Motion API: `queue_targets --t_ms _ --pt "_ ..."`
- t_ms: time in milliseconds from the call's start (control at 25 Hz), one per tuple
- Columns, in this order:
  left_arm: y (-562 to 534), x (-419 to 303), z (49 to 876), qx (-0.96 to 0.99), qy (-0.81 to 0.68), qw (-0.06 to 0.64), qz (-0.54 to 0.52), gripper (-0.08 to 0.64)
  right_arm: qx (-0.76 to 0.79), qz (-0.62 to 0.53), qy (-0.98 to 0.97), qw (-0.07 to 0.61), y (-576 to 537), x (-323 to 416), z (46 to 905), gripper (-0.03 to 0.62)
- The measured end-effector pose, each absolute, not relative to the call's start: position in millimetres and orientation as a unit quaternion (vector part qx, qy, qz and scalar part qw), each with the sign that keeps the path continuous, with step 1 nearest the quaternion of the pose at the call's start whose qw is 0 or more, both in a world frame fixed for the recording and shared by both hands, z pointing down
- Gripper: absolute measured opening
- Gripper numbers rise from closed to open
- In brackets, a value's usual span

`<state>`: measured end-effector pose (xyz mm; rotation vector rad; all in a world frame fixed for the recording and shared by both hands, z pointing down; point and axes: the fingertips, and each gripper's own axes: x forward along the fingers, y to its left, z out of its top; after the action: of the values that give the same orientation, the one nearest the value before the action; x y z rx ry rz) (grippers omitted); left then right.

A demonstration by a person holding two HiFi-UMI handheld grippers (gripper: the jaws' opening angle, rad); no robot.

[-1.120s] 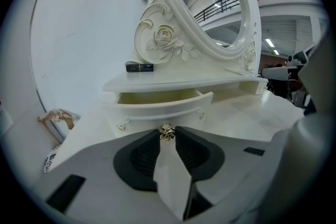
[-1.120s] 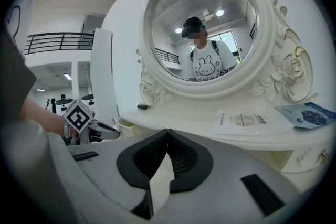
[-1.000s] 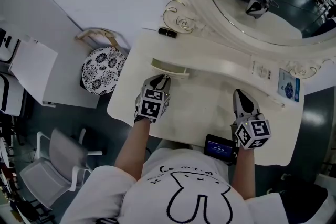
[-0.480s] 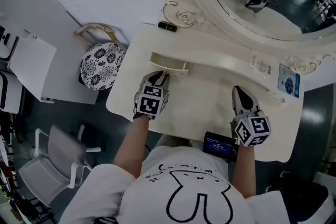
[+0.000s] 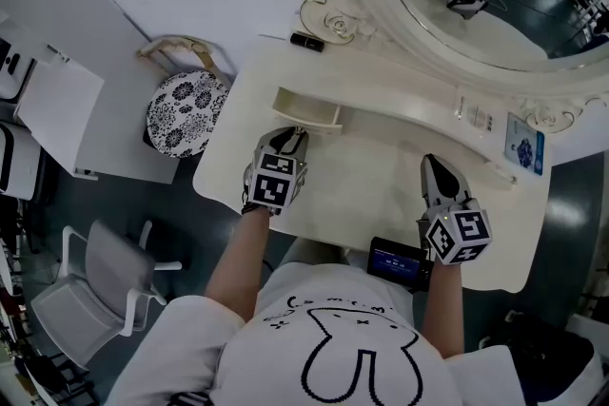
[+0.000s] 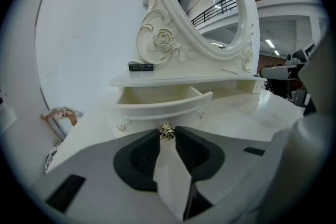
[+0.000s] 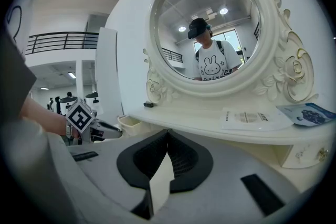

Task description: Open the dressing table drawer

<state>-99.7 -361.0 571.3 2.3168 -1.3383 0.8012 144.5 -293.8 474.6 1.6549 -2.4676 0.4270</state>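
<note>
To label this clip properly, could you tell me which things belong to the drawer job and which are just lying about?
In the job: drawer, pulled out; its gold knob; left gripper, shut on the knob.
Lying about: black tube; blue card; dark device; patterned stool.

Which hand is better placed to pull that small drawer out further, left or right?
Left. The left gripper is shut on the gold knob of the partly open drawer. The right gripper, jaws together and empty, sits over the tabletop well to the side.
</note>
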Motion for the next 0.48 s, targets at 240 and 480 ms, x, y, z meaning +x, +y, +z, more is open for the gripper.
queue_targets --t_ms 240,480 --pt "-354.8 -101.6 571.8 0.816 -0.473 0.174 0.283 0.109 0.546 0.143 -0.823 0.071 -290.9 140.9 475.6 0.014" --pt "-350.6 -102.2 570.8 0.816 -0.475 0.172 0.281 0.109 0.543 0.142 -0.825 0.071 -289.1 138.7 475.9 0.014"
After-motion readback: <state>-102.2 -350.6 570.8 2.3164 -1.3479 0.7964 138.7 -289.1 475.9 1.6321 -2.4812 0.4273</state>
